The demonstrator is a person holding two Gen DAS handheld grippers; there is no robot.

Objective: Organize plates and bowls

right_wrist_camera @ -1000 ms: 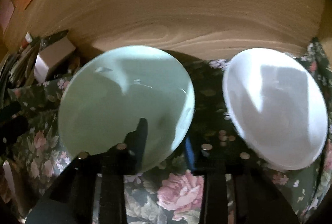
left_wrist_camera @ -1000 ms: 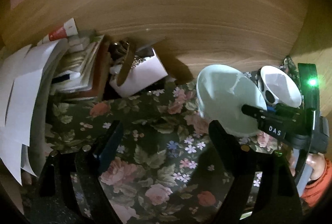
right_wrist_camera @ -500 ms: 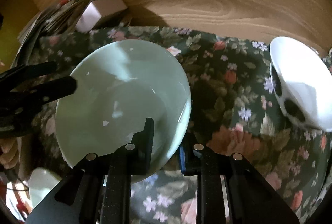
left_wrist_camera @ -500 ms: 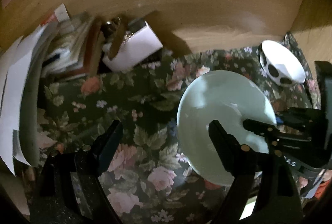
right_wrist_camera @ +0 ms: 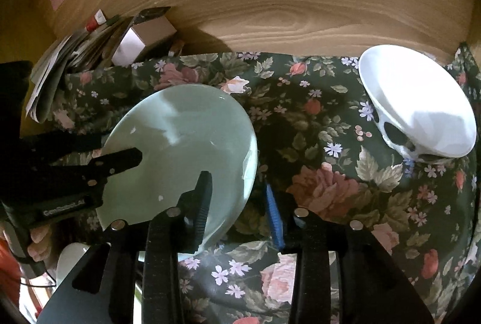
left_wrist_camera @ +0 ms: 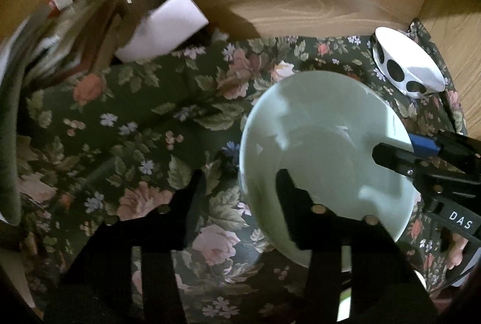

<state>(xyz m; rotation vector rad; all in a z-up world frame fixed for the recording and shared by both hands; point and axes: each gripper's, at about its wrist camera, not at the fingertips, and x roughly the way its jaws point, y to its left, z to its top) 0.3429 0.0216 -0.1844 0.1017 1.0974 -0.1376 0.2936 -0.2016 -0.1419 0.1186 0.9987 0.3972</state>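
Two claws are set at the green bowl (right_wrist_camera: 180, 149) on the flowered tabletop (right_wrist_camera: 315, 188), the right claw (right_wrist_camera: 237, 200) opening off its rim while the left claw (left_wrist_camera: 237, 188) closes over the opposite rim, so a firm pinch is judged needed next before carrying toward the white bowl (right_wrist_camera: 421, 104).

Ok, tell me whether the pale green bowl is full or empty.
Empty: the pale green bowl shows only bare glazed interior with reflections, in both wrist views.
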